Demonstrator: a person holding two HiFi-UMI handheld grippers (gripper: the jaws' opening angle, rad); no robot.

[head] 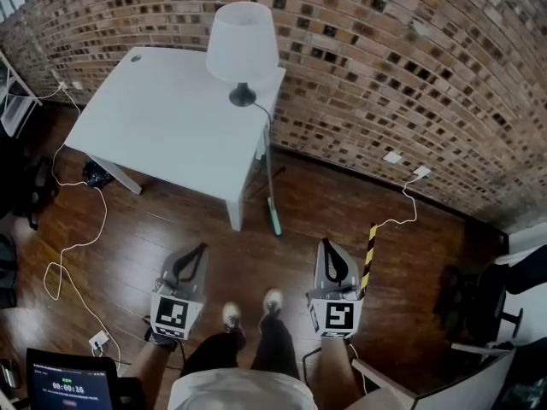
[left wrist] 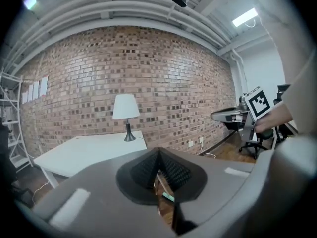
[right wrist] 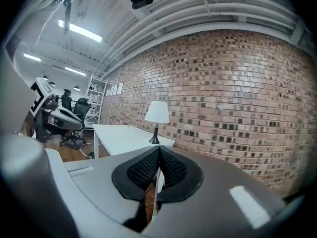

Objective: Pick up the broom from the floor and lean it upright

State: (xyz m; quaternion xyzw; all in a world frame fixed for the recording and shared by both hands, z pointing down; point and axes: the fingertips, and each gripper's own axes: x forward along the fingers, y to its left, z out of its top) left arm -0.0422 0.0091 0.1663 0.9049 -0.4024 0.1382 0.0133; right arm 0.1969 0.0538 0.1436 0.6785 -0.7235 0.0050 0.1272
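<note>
The broom (head: 271, 178) stands upright with its thin handle against the corner of the white table (head: 162, 118). Its green head (head: 274, 219) rests on the wooden floor. Both grippers hang in the air in front of me, well short of the broom. My left gripper (head: 202, 247) is shut with nothing in it, and my right gripper (head: 325, 241) is shut and empty too. In the left gripper view the closed jaws (left wrist: 159, 152) frame a bit of the green head (left wrist: 168, 197). In the right gripper view the gripper (right wrist: 159, 148) points at the table and lamp.
A white lamp (head: 243, 45) stands on the table near the brick wall (head: 385, 58). A yellow-and-black striped pole (head: 369, 259) rises beside my right gripper. White cables (head: 77, 246) trail over the floor at left, and office chairs (head: 479, 301) stand at right.
</note>
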